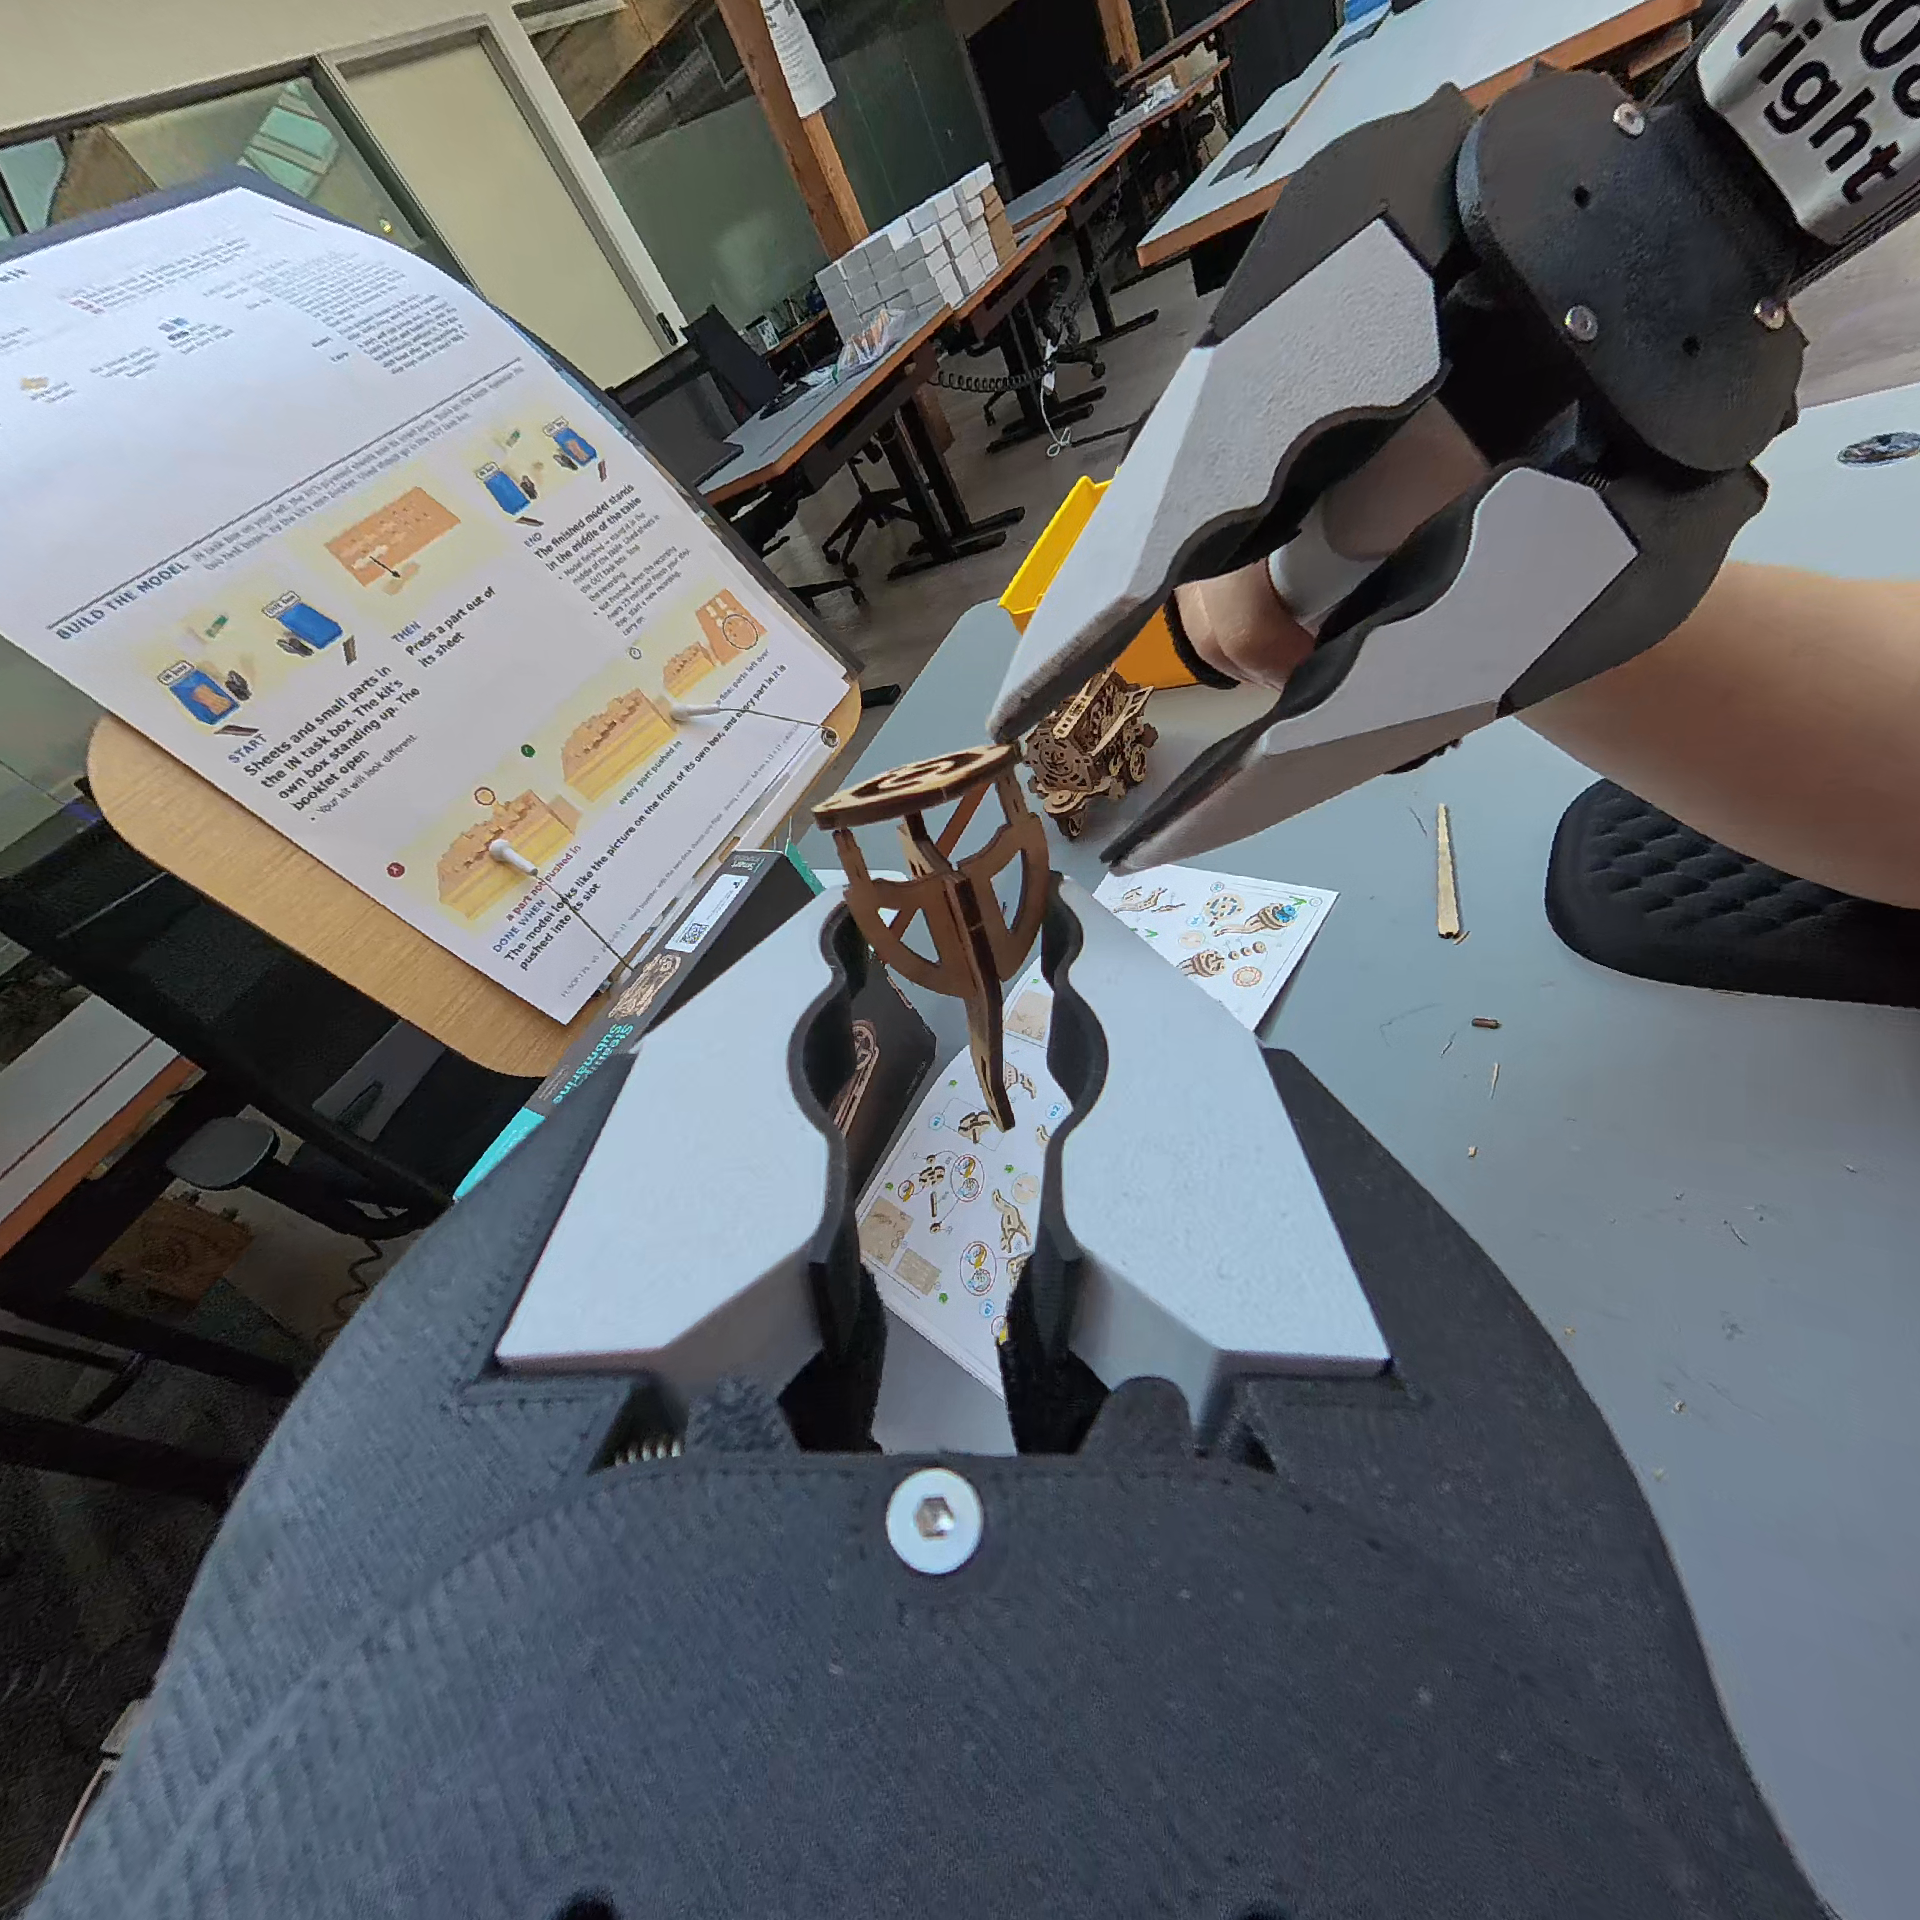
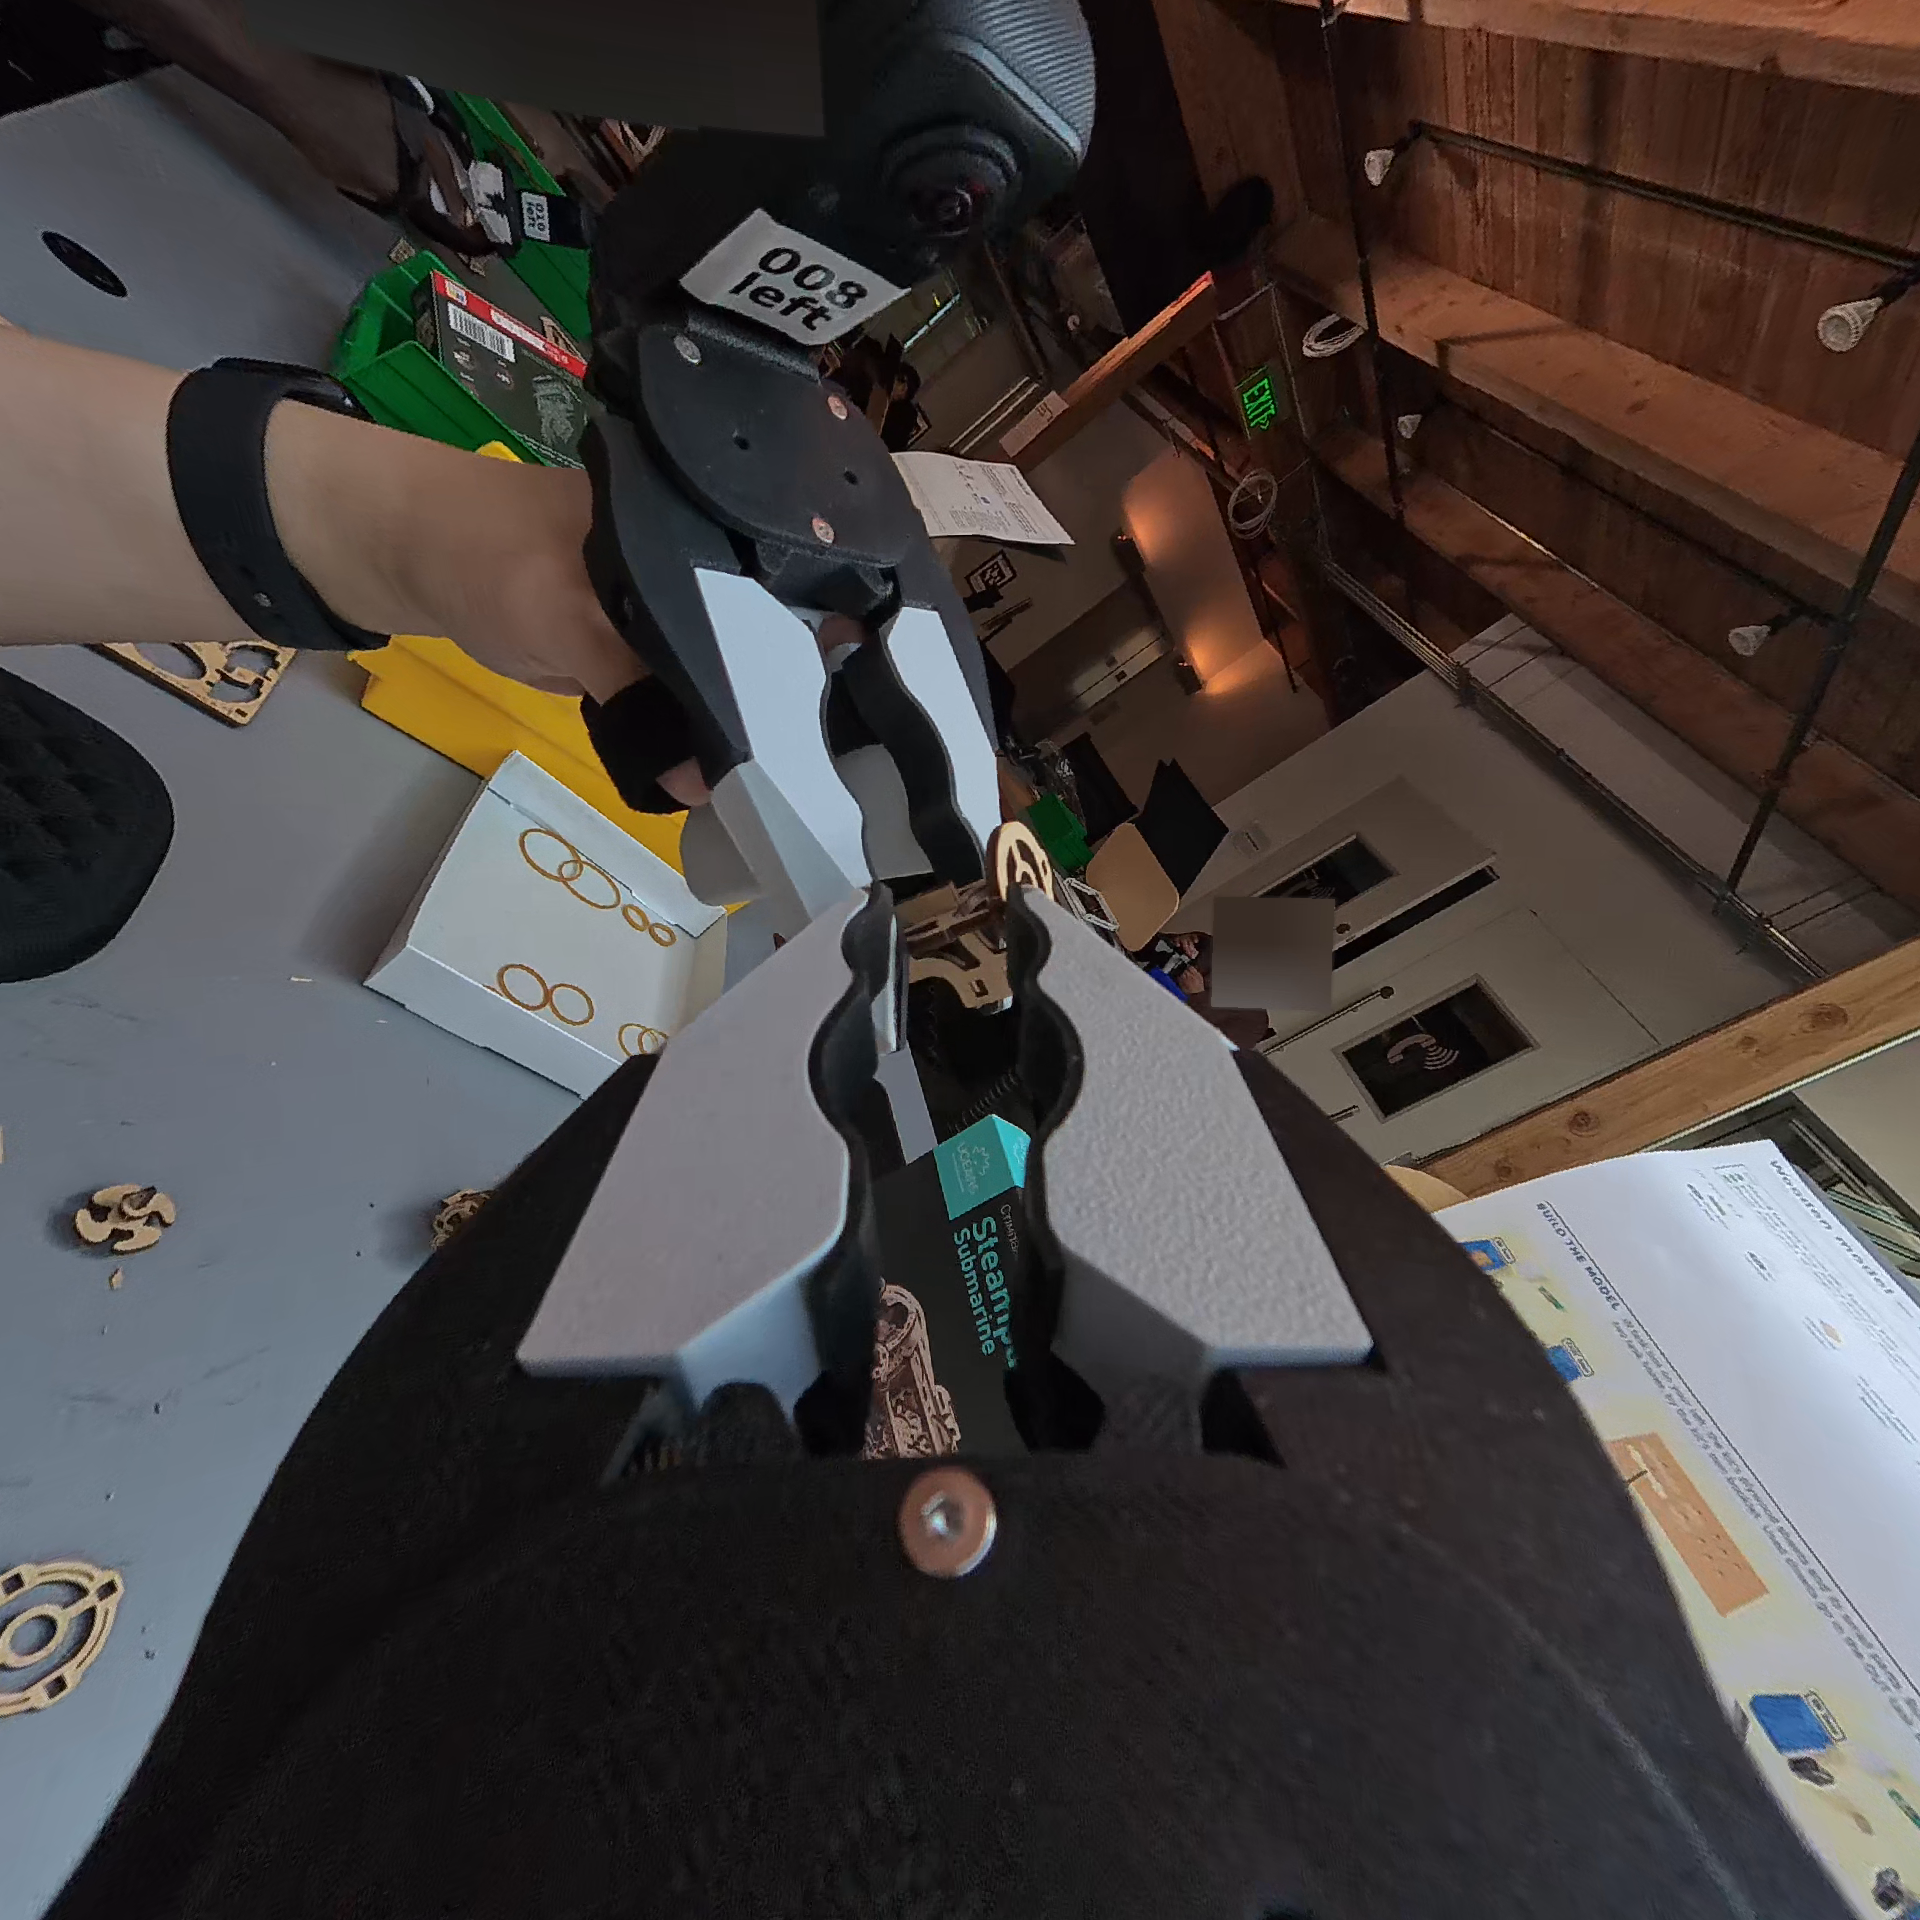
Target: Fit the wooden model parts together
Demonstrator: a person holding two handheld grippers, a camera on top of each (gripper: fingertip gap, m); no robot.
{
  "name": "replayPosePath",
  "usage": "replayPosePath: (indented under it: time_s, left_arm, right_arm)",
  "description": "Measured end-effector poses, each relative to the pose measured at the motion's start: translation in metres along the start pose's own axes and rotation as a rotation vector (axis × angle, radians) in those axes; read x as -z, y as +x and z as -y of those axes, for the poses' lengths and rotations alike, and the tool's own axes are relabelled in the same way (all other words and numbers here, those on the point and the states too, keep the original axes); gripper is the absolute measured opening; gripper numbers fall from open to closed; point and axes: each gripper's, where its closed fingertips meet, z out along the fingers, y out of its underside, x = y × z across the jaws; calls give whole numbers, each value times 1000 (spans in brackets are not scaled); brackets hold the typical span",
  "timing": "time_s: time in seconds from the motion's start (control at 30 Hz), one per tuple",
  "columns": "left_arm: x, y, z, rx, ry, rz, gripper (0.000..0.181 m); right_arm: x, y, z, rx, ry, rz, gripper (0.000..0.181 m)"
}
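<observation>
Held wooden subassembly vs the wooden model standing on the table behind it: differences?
The held subassembly hangs in the air, clamped by the left gripper; the table model stands on the grey table. The held subassembly is an open frame of curved ribs under a round disc; the table model is compact and dense. Both are cut brown wood.

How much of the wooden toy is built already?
Some is done: a built wooden model stands on the table. In hand: the left gripper holds a small frame with a round disc on top, the right gripper open beside the disc. Left: loose wooden pieces lie unused.
</observation>
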Motion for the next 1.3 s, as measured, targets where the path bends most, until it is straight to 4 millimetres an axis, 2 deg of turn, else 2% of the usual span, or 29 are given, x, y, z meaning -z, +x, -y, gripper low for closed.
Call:
replayPosePath:
  time_s: [0.17,0.27,0.33,0.43,0.53,0.6,0.73,0.83,1.07,1.17,1.3]
  left_arm:
    - [-2,-3,-4,6,-23,17,32]
    - [-2,-3,0,-16,6,29,32]
    - [-1,-6,3,-60,27,69,32]
    - [1,-17,5,-207,45,208,32]
    - [-1,-15,6,-351,64,276,31]
    - [-4,-13,6,-424,76,307,31]
    - [-7,-6,7,-507,93,325,31]
    - [-7,-4,9,-532,107,334,31]
    - [-5,-2,13,-596,108,368,32]
    - [-5,0,14,-633,98,378,32]
    - [-6,2,12,-675,66,380,32]
  right_arm:
    - [-2,-1,-2,-41,16,11,22]
    - [2,6,2,-110,73,4,22]
    - [8,16,9,-239,151,7,24]
    - [15,35,4,-533,220,44,29]
    - [16,43,-2,-833,300,141,31]
    - [15,45,-4,-936,336,172,33]
    - [6,33,-8,-909,260,198,42]
    - [3,22,-3,-922,241,265,49]
    - [2,17,9,-973,281,322,53]
    - [-1,14,5,-987,251,334,55]
    - [4,23,7,-1076,315,346,54]
